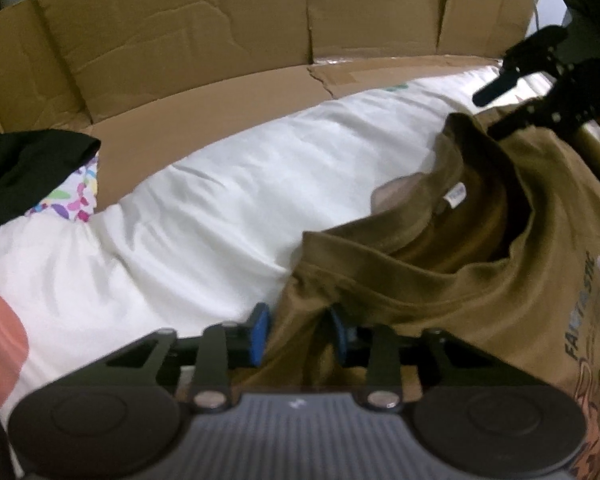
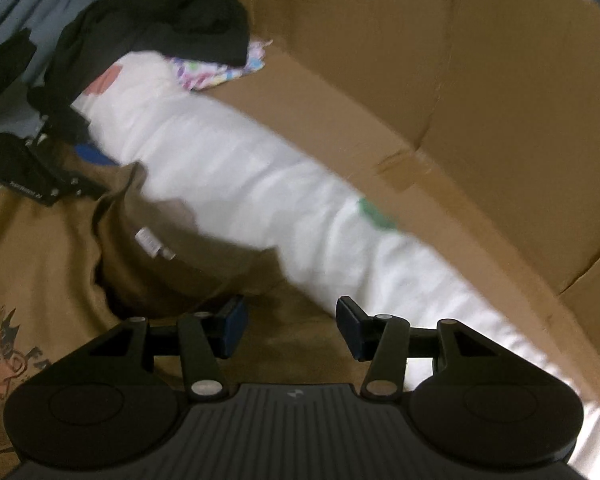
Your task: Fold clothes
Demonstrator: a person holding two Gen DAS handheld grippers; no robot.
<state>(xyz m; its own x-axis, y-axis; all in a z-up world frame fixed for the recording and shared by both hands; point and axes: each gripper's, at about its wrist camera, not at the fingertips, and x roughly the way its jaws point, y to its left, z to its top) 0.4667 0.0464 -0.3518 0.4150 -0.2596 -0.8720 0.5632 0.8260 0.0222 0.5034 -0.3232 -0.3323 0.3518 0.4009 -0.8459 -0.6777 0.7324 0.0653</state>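
A brown printed T-shirt (image 1: 480, 280) lies on a white quilt (image 1: 204, 208), collar up with a white neck label (image 1: 456, 194). My left gripper (image 1: 300, 332) has its blue pads on either side of a bunched fold at the shirt's shoulder, with cloth between them. In the right wrist view the shirt (image 2: 40, 264) fills the lower left. My right gripper (image 2: 292, 328) is open over the shirt's other shoulder edge, with nothing between its pads. The right gripper also shows in the left wrist view (image 1: 540, 80).
Cardboard walls (image 1: 220, 40) stand behind the quilt and curve round the right side (image 2: 460, 100). A black garment (image 1: 24, 168) lies on a colourful patterned cloth (image 1: 76, 196) at the far left, also in the right wrist view (image 2: 152, 32).
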